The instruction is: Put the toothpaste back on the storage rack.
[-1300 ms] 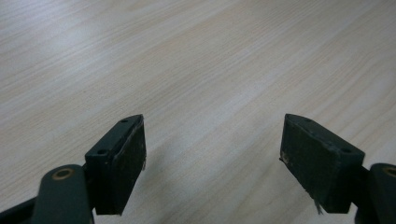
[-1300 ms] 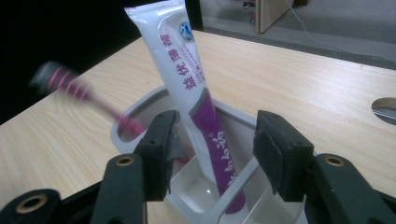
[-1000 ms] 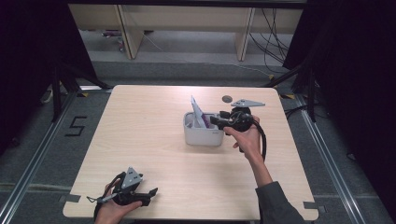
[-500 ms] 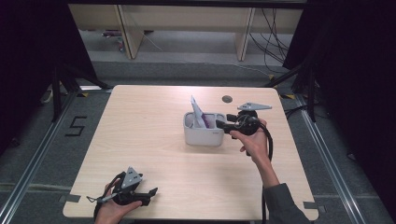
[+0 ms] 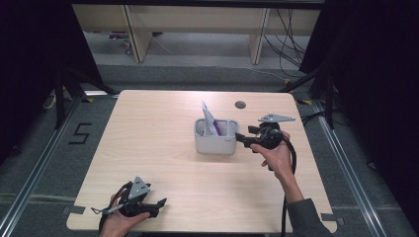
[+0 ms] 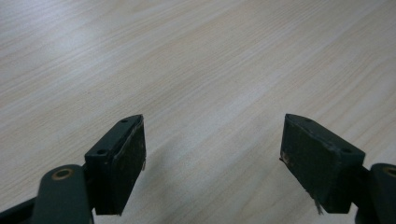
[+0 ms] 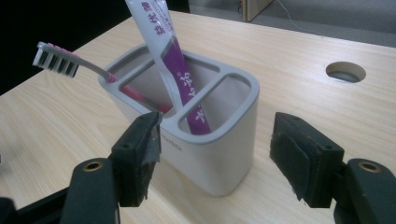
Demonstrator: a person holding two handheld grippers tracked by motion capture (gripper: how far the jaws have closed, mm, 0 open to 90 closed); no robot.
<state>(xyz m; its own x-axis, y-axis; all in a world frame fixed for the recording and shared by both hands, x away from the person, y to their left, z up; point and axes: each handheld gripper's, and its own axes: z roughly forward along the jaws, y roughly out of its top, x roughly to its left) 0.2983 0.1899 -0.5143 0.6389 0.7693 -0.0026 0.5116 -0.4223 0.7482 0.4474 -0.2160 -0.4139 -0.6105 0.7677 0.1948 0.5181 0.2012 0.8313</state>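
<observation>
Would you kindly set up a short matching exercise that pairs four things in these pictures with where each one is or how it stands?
Things:
1. toothbrush
2. toothpaste tube
3. left gripper
4. round hole

Places or states:
A. near the table's front edge, jaws open over bare wood
B. in the tabletop, beyond the holder
C. leaning in the holder, bristles out over its rim
D. standing up out of the holder, white and purple

Pairs: 1-C, 2-D, 3-A, 4-B
</observation>
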